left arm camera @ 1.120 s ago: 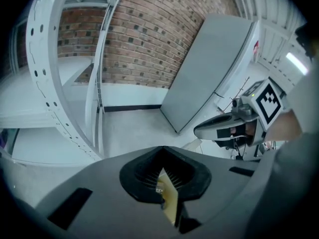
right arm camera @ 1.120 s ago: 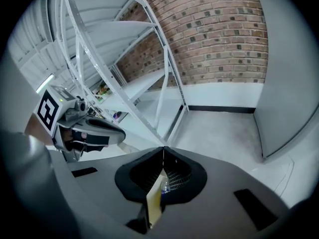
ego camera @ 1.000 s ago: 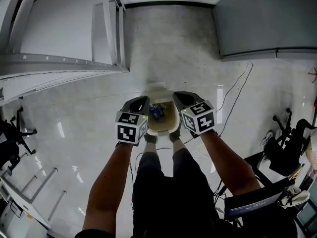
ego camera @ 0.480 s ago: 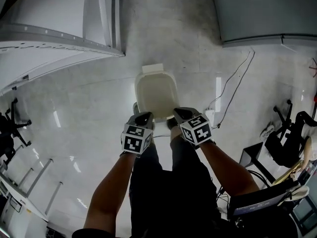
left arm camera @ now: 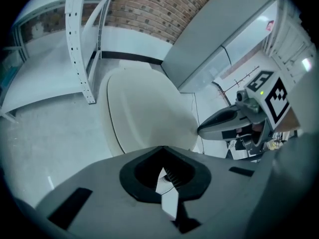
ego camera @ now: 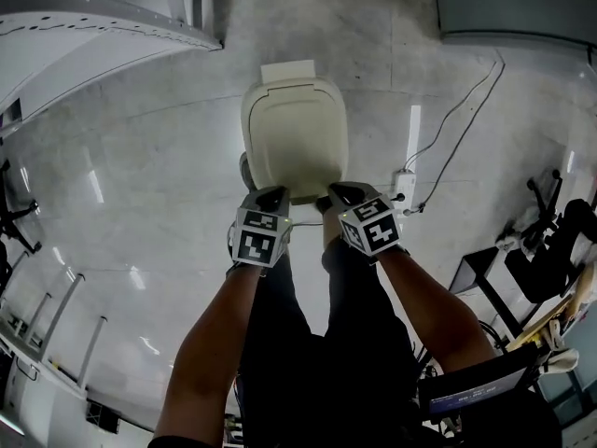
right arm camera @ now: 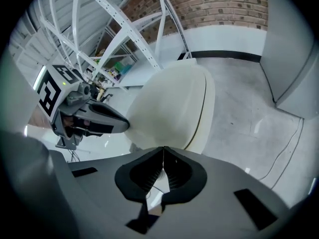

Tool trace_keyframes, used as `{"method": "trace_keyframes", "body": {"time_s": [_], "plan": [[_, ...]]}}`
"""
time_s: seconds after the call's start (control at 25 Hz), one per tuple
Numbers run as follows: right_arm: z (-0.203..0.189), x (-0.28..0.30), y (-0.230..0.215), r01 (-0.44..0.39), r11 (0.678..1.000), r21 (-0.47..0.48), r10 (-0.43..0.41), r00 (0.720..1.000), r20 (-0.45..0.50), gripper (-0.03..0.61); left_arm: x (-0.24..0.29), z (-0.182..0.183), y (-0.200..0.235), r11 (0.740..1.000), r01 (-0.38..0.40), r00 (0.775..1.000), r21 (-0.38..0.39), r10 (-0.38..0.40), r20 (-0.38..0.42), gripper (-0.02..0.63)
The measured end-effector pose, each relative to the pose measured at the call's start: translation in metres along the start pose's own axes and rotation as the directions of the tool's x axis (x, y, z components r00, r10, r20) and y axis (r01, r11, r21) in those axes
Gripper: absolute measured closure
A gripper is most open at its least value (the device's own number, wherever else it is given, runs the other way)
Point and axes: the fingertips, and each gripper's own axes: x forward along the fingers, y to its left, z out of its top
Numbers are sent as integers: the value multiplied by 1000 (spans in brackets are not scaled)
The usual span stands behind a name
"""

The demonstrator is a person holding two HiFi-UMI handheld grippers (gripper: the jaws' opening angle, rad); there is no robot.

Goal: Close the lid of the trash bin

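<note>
The trash bin's cream lid (ego camera: 294, 133) lies flat down over the bin, and nothing inside shows. Both grippers sit side by side at the lid's near edge. My left gripper (ego camera: 272, 195) is shut and empty, its tip at the near left corner of the lid (left arm camera: 144, 111). My right gripper (ego camera: 338, 192) is shut and empty too, its tip against the near right edge of the lid (right arm camera: 174, 101). Each gripper view shows the other gripper: the right gripper (left arm camera: 224, 125) and the left gripper (right arm camera: 102, 119) point at the lid's rim.
White metal shelving (ego camera: 84, 26) stands at the far left and a grey cabinet (ego camera: 522, 3) at the far right. A power strip (ego camera: 403, 183) with a cable lies on the floor right of the bin. Dark chairs (ego camera: 550, 250) stand further right.
One second ago the bin stood open with items visible inside. The lid came down shut, and both grippers now sit at its near edge.
</note>
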Motion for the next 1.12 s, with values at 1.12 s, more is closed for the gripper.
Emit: {"method": "trace_keyframes", "body": {"time_s": [1.12], "plan": [[221, -310, 103, -1, 990, -140, 81, 819, 568, 571, -317, 180, -89, 996, 10, 798, 85, -59, 600, 615]]}}
